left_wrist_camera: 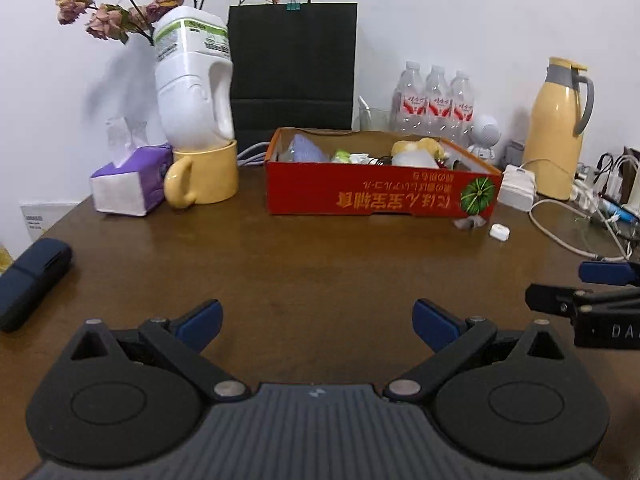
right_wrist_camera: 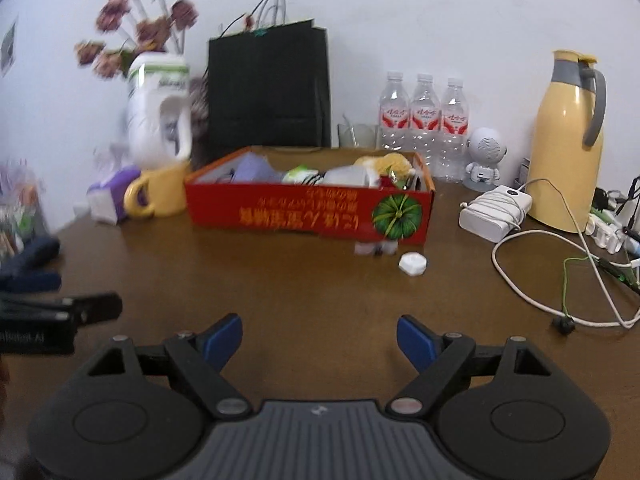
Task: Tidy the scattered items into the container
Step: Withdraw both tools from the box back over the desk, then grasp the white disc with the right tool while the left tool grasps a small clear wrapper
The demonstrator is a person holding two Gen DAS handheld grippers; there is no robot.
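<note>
Red cardboard box (left_wrist_camera: 380, 196) sits mid-surface toward the back, one container already holding several items (a lilac cloth, a yellow plush, crumpled white bits; exact count hard to tell). Going left to right: one dark blue case (left_wrist_camera: 30, 280) lies at the left edge of the brown surface (left_wrist_camera: 300, 272), then one purple tissue pack (left_wrist_camera: 128, 180), one yellow mug (left_wrist_camera: 204, 178) with a white jug of dried roses standing in it, one black paper bag (left_wrist_camera: 294, 68) behind the box, three water bottles (right_wrist_camera: 424, 116), one small white robot figure (right_wrist_camera: 486, 158), one yellow thermos (right_wrist_camera: 566, 140). Two scattered pieces lie just in front of the box's right corner: a crumpled grey scrap (right_wrist_camera: 376, 248) and a small white cap (right_wrist_camera: 413, 264). The left gripper (left_wrist_camera: 318, 324) and right gripper (right_wrist_camera: 320, 340) both hover spread wide, pinching nothing, with open bare surface between them and the box
</note>
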